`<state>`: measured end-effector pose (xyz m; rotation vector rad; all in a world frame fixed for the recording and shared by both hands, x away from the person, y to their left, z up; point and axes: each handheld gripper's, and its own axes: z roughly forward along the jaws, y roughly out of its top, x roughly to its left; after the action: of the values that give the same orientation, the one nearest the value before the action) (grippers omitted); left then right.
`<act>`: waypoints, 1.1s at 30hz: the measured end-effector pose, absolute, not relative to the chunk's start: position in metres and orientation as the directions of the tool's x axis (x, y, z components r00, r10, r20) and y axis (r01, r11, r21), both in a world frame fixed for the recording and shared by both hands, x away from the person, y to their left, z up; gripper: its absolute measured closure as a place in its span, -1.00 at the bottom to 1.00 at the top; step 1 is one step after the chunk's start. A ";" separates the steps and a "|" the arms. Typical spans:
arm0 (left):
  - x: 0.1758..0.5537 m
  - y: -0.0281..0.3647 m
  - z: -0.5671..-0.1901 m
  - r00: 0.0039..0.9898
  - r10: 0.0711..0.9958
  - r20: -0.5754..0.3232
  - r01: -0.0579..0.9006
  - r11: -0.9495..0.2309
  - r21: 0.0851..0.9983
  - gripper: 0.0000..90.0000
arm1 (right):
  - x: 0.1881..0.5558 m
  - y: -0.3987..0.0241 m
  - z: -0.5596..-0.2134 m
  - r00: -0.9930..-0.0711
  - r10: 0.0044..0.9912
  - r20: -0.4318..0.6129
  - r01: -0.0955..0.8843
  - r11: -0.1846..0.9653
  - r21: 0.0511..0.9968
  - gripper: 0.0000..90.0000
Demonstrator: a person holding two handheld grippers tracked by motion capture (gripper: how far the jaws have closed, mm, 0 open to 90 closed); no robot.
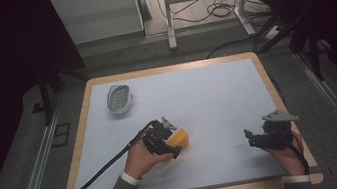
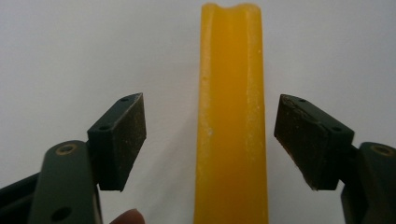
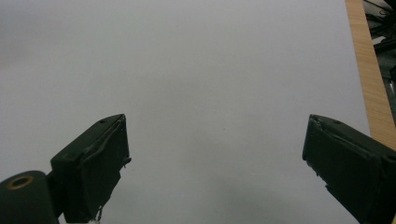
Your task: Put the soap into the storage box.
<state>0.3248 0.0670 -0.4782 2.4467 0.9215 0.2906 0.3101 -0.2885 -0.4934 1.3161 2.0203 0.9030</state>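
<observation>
A yellow block (image 1: 182,137) lies on the white mat (image 1: 207,98) near the middle front. In the left gripper view the yellow block (image 2: 231,116) stands as a long narrow bar between the two pads, with a gap on each side. My left gripper (image 1: 174,142) (image 2: 212,140) is open astride it, and its pads (image 2: 119,140) do not touch it. At the front right my right gripper (image 1: 251,138) (image 3: 215,163) rests low over the mat, open, with bare mat between its fingers.
A white oval object with a dotted face (image 1: 119,100) lies at the mat's back left. The wooden table edge (image 1: 279,103) runs close to the right gripper's right side. The left gripper's cable (image 1: 97,173) trails off the front left.
</observation>
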 end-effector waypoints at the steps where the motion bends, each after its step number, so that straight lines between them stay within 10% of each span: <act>1: 0.326 0.065 -0.482 0.752 0.658 0.022 0.554 -0.650 0.520 -0.33 | 0.310 -0.289 -0.493 -0.360 0.929 -0.091 0.552 0.290 0.782 -0.84; 16: 0.330 0.061 -0.497 0.762 0.646 -0.032 0.576 -0.656 0.487 0.35 | 0.310 -0.291 -0.494 -0.348 0.933 -0.094 0.557 0.286 0.780 -0.84; 33: 0.322 0.069 -0.489 0.792 0.608 -0.052 0.527 -0.639 0.560 0.36 | 0.307 -0.291 -0.490 -0.344 0.934 -0.091 0.533 0.274 0.801 -0.81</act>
<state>0.3218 0.0689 -0.4890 2.4127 0.8404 0.1898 0.3074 -0.2913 -0.4900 1.3156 1.9829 0.9218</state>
